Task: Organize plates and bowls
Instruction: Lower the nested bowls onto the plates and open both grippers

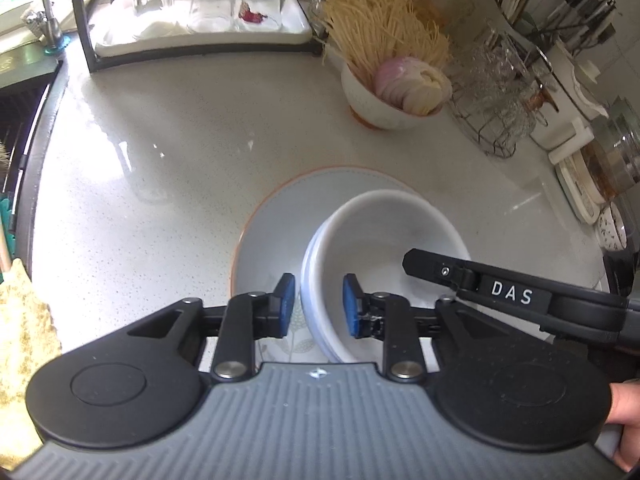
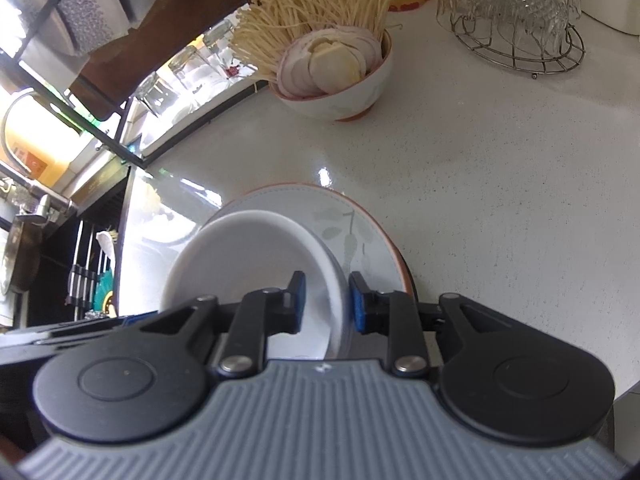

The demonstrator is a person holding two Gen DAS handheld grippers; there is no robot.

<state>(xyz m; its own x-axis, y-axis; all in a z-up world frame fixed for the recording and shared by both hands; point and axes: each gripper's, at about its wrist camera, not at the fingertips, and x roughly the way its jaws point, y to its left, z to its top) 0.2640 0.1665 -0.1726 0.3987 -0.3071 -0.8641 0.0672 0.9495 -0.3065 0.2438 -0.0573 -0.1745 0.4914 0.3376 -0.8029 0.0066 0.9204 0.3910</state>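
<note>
A white bowl (image 1: 380,248) sits on a pale leaf-patterned plate with an orange rim (image 1: 280,216) on the counter. My left gripper (image 1: 318,304) straddles the bowl's near-left wall, one blue pad inside and one outside, with a gap on each side. My right gripper (image 2: 326,302) straddles the bowl's (image 2: 256,256) right wall the same way, over the plate (image 2: 360,224), jaws close to the rim. The right gripper's body also shows in the left wrist view (image 1: 512,292).
A bowl of enoki mushrooms and sliced onion (image 1: 394,92) stands behind. A wire basket of glasses (image 1: 500,92) is at the right. A rack with upturned glasses (image 1: 208,8) is at the back. The sink (image 1: 24,92) lies left.
</note>
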